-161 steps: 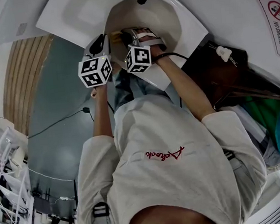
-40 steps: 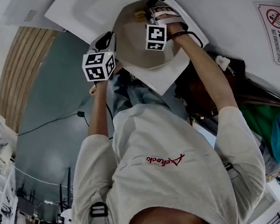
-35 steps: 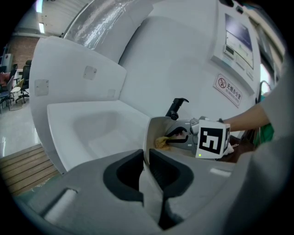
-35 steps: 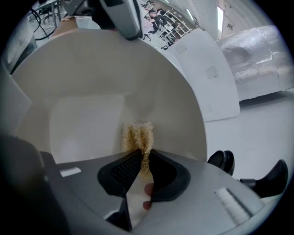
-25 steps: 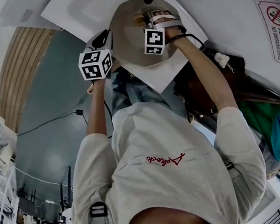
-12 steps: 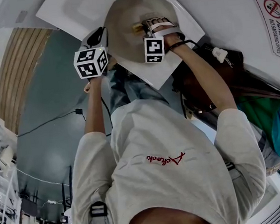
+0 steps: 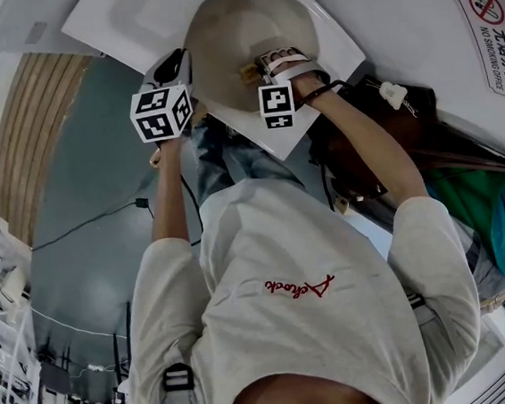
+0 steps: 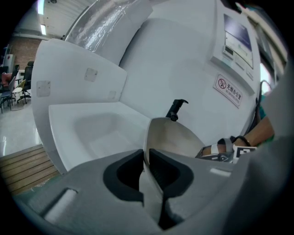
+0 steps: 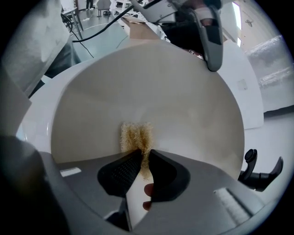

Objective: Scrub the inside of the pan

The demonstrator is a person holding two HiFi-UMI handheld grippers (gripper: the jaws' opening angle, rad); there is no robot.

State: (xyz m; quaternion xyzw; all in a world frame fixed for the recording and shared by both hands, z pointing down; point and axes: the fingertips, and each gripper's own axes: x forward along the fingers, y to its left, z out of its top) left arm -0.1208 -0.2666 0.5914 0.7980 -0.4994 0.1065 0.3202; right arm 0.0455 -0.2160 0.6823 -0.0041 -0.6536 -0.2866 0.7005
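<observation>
- Nearest to me is the person's pale shirt [image 7: 300,308], with both arms reaching away from it.
- My left gripper [image 8: 144,156] is on the left. Its marker cube [image 7: 162,114] faces up at me.
- The left tongs are pressed onto the near rim [image 8: 147,133] of the pan [image 9: 151,87]. They pinch that thin edge between the two dark pads.
- My right gripper [image 9: 143,158] is just to the right, over the pan, and it has its own cube [image 7: 276,98].
- The right tongs are squeezed onto a tan, fuzzy scrubber [image 9: 135,135]. The fuzzy end sticks out past the tips.
- The scrubber touches the pale inside of the pan, on the side nearer to the right gripper.
- The pan is round and beige inside. It sits over a white basin [image 8: 87,128].
- The pan's black handle [image 8: 176,109] sticks out on the far side, away from both grippers.
- Far off to the right, on the white wall, is a red no-smoking sign [image 8: 228,90].
</observation>
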